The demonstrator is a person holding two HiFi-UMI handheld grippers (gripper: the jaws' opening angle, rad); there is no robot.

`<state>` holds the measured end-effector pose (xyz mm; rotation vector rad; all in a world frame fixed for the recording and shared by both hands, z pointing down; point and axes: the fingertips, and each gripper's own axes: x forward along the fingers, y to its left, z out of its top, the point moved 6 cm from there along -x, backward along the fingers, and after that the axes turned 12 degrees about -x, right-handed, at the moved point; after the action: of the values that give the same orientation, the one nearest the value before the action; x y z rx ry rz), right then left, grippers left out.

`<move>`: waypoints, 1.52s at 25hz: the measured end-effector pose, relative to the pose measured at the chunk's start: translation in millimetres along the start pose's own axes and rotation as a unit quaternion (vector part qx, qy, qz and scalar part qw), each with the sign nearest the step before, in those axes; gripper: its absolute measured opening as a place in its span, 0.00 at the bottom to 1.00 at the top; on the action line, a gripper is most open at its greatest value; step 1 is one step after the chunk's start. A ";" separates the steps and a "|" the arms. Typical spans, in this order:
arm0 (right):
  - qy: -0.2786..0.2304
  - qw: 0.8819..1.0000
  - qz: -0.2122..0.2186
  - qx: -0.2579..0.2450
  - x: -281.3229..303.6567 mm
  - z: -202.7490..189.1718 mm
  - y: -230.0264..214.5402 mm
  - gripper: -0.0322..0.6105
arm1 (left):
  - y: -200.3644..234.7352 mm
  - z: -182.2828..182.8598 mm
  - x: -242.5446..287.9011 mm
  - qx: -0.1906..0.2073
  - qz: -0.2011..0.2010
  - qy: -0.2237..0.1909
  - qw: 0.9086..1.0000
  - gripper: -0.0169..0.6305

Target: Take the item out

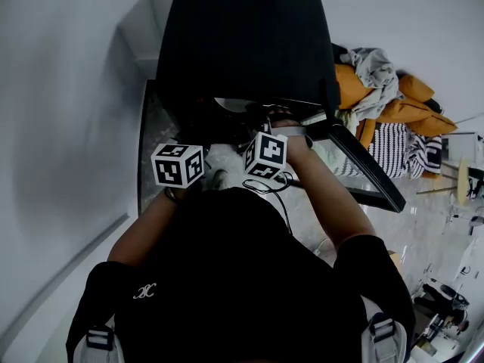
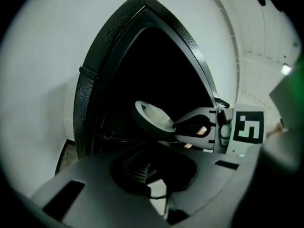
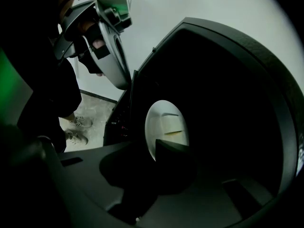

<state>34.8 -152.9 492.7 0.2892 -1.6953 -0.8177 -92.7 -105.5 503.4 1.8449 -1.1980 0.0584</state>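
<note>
A white dish (image 3: 166, 125) with a pale block of food on it sits tilted at the mouth of a black oven-like cabinet (image 1: 242, 44). My right gripper (image 2: 183, 126) is shut on the dish's (image 2: 152, 118) rim, one dark jaw lying over its near edge. In the right gripper view that jaw covers the dish's lower part. My left gripper (image 2: 159, 184) is shut with nothing between its jaws, just below and in front of the dish. In the head view both marker cubes (image 1: 178, 165) (image 1: 266, 155) hang before the cabinet opening, where a sliver of the dish (image 1: 234, 104) shows.
The cabinet's door (image 1: 363, 172) hangs open to the right. A white wall runs behind and to the left. A sofa with orange cushions (image 1: 401, 104) and clothes stands at the far right. A person's shoes (image 3: 76, 127) show on the pale floor.
</note>
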 end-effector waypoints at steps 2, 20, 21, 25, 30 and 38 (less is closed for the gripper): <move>0.008 1.000 0.011 -0.010 2.5 0.5 -1.7 0.17 | 0.9 -0.4 1.1 -0.002 -0.002 0.003 1.000 0.04; 0.033 0.998 -0.004 -0.046 3.6 7.6 1.0 0.12 | 3.3 0.8 4.9 0.001 -0.006 0.019 1.000 0.04; 0.032 0.999 -0.004 -0.043 1.9 6.6 2.6 0.12 | 2.8 0.5 6.0 0.002 -0.006 0.021 1.000 0.04; 0.030 0.999 -0.006 -0.022 -7.7 2.1 10.0 0.12 | 1.7 -1.6 6.9 0.003 -0.007 0.026 1.000 0.04; 0.027 1.000 -0.013 0.000 -20.8 -2.0 22.0 0.12 | 2.8 -5.8 8.5 -0.005 -0.006 0.034 0.999 0.04; 0.029 0.999 -0.018 -0.005 -34.4 -2.6 41.5 0.12 | -2.6 -13.2 13.0 -0.005 -0.013 0.048 0.999 0.04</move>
<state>56.8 -103.6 494.0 0.3342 -1.6351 -0.8360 -78.6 -105.1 515.6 1.8284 -1.1059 0.1237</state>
